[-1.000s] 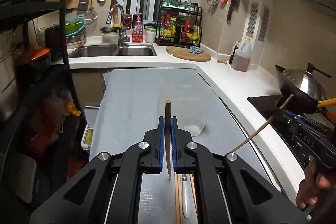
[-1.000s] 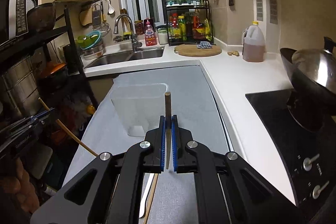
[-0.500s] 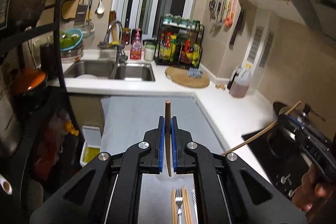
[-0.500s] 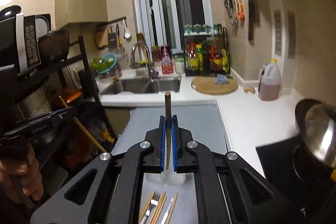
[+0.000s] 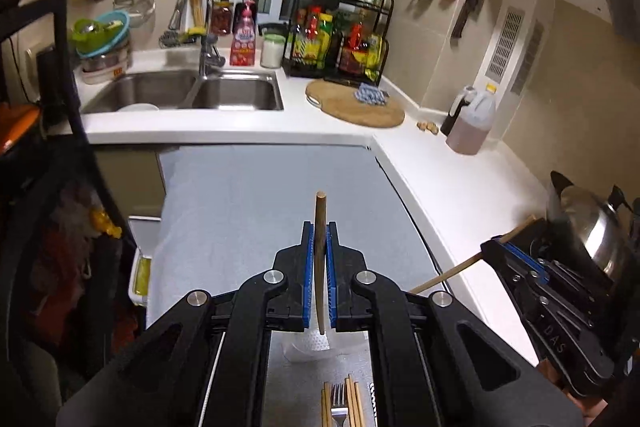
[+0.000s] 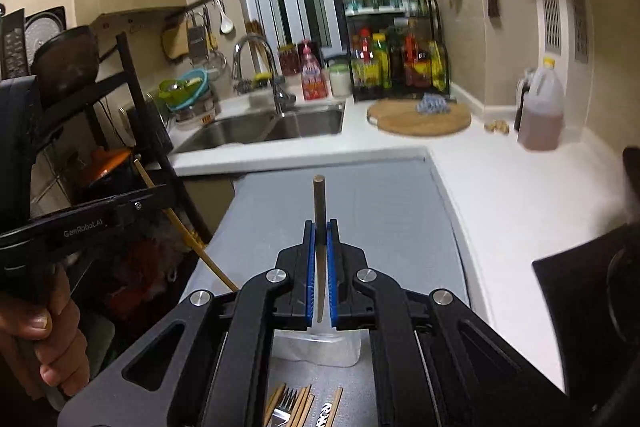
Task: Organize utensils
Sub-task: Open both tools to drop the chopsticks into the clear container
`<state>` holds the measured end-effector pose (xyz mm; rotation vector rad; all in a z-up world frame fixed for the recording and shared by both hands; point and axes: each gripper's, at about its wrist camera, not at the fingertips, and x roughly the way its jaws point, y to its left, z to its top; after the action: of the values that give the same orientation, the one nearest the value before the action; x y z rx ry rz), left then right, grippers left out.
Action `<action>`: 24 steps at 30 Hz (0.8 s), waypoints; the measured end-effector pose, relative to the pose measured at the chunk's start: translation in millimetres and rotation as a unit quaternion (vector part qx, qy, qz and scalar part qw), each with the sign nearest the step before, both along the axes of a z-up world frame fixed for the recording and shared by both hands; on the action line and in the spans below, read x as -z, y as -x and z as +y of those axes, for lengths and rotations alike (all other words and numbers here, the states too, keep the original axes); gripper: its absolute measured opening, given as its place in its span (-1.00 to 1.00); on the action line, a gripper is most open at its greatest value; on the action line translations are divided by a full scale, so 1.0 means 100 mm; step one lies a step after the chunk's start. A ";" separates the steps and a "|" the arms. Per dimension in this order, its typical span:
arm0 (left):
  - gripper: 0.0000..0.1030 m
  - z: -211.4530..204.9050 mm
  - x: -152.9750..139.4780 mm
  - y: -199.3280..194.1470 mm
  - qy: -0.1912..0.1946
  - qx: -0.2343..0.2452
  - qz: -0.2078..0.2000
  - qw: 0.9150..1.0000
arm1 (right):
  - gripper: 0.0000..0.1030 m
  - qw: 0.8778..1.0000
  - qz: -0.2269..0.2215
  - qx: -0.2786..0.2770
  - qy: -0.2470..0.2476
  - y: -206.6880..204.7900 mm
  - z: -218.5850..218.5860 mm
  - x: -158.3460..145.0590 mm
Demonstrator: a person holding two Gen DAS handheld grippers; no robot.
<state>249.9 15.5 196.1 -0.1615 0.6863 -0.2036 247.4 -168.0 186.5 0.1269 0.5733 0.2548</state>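
Grey mat (image 5: pixel 256 195) lies mostly bare ahead, bounded by the white counter (image 5: pixel 440 187) beyond and to its right. Two chopsticks are held: left gripper (image 5: pixel 319 251) is clamped on one chopstick (image 5: pixel 320 227), right gripper (image 6: pixel 319 251) on a darker chopstick (image 6: pixel 319 203). Fork and loose chopsticks (image 6: pixel 296 407) lie beneath, near a clear container (image 6: pixel 320 349). Only the right view shows a hand (image 6: pixel 44 339).

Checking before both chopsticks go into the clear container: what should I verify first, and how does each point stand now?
1. Left gripper shut on its chopstick: ok.
2. Right gripper shut on its chopstick: ok.
3. Clear container upright on the grey mat: ok.
4. Container opening unobstructed: cannot tell, the grippers hide it.
5. Fork and spare chopsticks lie in front of the container, apart from it: ok.
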 end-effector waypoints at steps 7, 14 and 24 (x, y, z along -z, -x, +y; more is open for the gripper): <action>-0.69 -0.04 0.23 0.01 0.002 0.006 0.009 1.000 | -0.28 0.999 0.042 0.015 -0.007 -0.11 -0.05 0.36; -0.04 0.07 -0.03 0.54 0.003 -0.024 -0.062 0.998 | 0.01 0.999 0.012 0.029 0.026 0.20 -0.07 0.28; -0.01 0.04 -0.15 1.33 -0.006 -0.038 -0.126 0.991 | 0.01 0.997 -0.050 0.058 0.025 0.90 -0.19 0.17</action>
<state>116.6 19.8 211.3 -0.1470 0.4296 -0.1435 157.0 -187.3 169.1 0.0972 0.4701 0.1323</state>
